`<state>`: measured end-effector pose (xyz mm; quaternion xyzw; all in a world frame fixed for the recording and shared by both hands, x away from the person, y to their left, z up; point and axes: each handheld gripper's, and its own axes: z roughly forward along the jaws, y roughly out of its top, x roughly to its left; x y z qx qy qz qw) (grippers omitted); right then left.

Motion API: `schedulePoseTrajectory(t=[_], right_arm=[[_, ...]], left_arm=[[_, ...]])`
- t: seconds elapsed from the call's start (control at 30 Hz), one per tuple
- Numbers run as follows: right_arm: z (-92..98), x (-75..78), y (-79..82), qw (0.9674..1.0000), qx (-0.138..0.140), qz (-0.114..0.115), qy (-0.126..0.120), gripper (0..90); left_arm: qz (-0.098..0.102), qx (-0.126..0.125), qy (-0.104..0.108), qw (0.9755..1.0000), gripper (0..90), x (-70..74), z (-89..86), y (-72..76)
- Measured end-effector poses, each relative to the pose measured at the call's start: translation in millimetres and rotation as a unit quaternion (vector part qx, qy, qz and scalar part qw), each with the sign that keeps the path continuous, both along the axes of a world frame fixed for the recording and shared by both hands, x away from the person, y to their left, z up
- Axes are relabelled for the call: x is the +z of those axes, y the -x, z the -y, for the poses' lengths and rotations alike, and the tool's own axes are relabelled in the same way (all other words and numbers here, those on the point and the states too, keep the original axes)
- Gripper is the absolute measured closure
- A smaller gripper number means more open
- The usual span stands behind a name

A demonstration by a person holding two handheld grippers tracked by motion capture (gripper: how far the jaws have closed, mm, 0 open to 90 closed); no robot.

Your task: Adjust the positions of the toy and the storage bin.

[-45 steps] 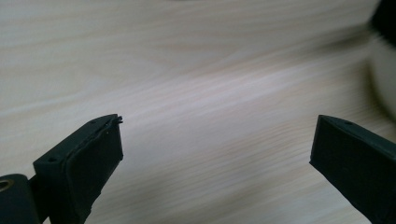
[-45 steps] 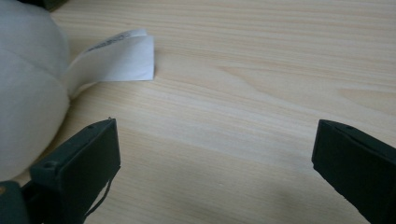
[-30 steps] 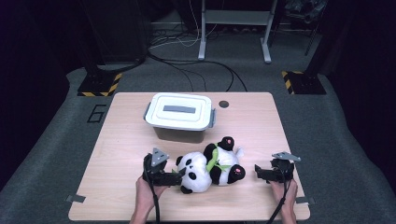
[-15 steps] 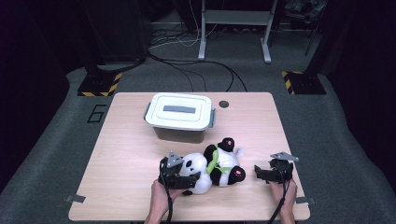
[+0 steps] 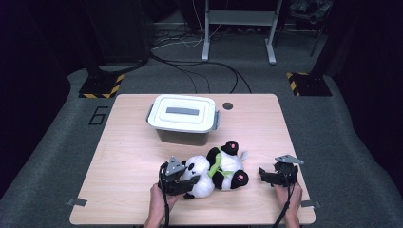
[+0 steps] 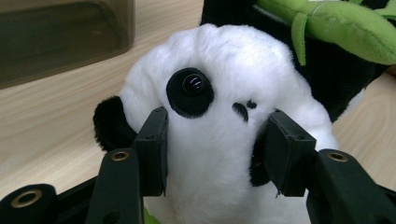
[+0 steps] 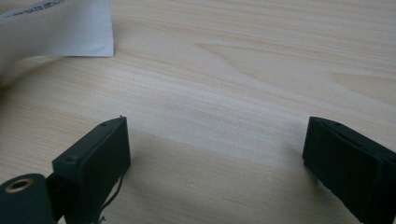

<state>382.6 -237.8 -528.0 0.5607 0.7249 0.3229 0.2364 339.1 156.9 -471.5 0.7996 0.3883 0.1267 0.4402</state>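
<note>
The left gripper [image 5: 183, 183] has just been closing and now pinches the plush panda [image 5: 214, 170] by its head at the table's [image 5: 123, 156] six o'clock edge; the body stretches toward three o'clock, where the right gripper [image 5: 266, 175] waits with jaws apart, empty.

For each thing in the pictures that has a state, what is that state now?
Box: lid on, closed.
Toy panda: lying on the table, head between the left jaws.
Left gripper: jaws have just been closing, pads pressed into the panda's head.
Right gripper: open, nothing between its jaws, beside the panda.
</note>
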Motion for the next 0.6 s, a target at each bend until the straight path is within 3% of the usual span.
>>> schedulePoseTrajectory(t=[0.27, 0.37, 0.43, 0.6], right_arm=[[0.0, -0.1, -0.2, 1.0000, 0.001, 0.000, 0.001, 7.0], [-0.1, 0.0, -0.2, 1.0000, 0.000, 0.000, 0.001, 7.1], [-0.1, 0.0, -0.1, 1.0000, 0.000, 0.000, 0.002, 7.3], [-0.7, 0.0, 0.0, 1.0000, -0.002, -0.001, 0.002, 7.3]], left_arm=[[-0.022, -0.034, 0.007, 0.9992, 47.8, 4.0, -20.9, -8.0], [-0.030, -0.052, -0.002, 0.9982, 47.6, 6.9, -30.5, -11.3], [-0.032, -0.061, -0.023, 0.9973, 47.1, 11.8, -39.3, -12.1], [-0.037, -0.050, -0.018, 0.9979, 40.3, 13.2, -46.4, -10.3]])
